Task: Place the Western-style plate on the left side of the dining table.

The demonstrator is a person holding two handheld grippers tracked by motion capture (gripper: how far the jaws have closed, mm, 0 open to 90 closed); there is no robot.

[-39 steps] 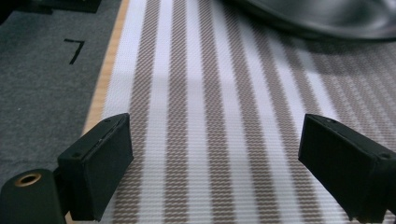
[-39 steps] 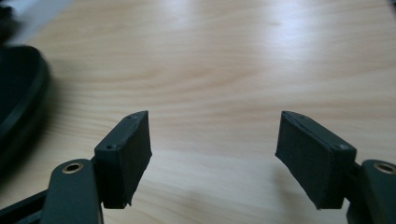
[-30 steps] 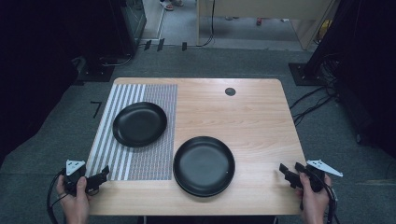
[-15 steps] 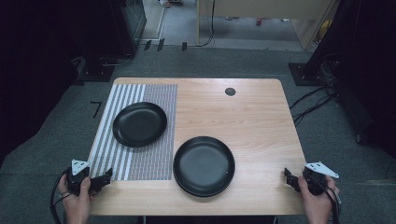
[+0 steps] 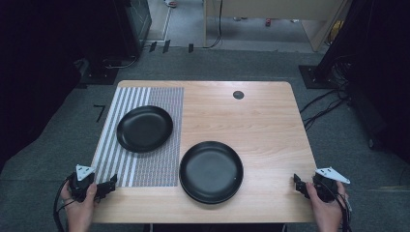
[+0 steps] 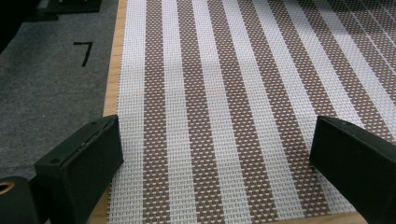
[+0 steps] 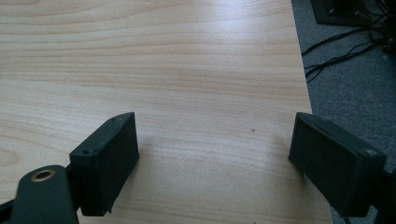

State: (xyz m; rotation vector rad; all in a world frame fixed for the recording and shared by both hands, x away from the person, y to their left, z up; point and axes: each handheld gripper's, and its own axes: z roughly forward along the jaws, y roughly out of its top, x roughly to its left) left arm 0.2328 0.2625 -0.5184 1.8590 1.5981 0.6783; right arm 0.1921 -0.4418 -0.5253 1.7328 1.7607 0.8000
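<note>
Item 1. My left hand-held gripper (image 5: 112, 182): at the near left corner of the worktop (image 5: 261, 121), over the near edge of the striped mat (image 5: 159, 169). Its jaws have just been opening and now stand wide; the left gripper view shows mat weave between them and nothing else.

Item 2. My right hand-held gripper (image 5: 296, 181): at the near right edge of the worktop, well apart from both plates. Its jaws have likewise just been opening and stand wide, with bare wood between them in the right gripper view.

Item 3. Smaller black plate (image 5: 144, 128): lies flat on the striped mat, towards its far half.

Item 4. Larger black plate (image 5: 211, 171): lies flat on bare wood, near the front, its left rim at the mat's right edge; whether it overlaps the mat I cannot tell. It may be two plates stacked, as a second rim seems to show beneath.

Item 5. Step in hand, as I judge it: both hands parked and readied, neither plate touched.

Item 6. Next move, as I judge it: a reach to a plate's rim, jaws turned so that one pad slips under the low lip and the other lies on top.
</note>
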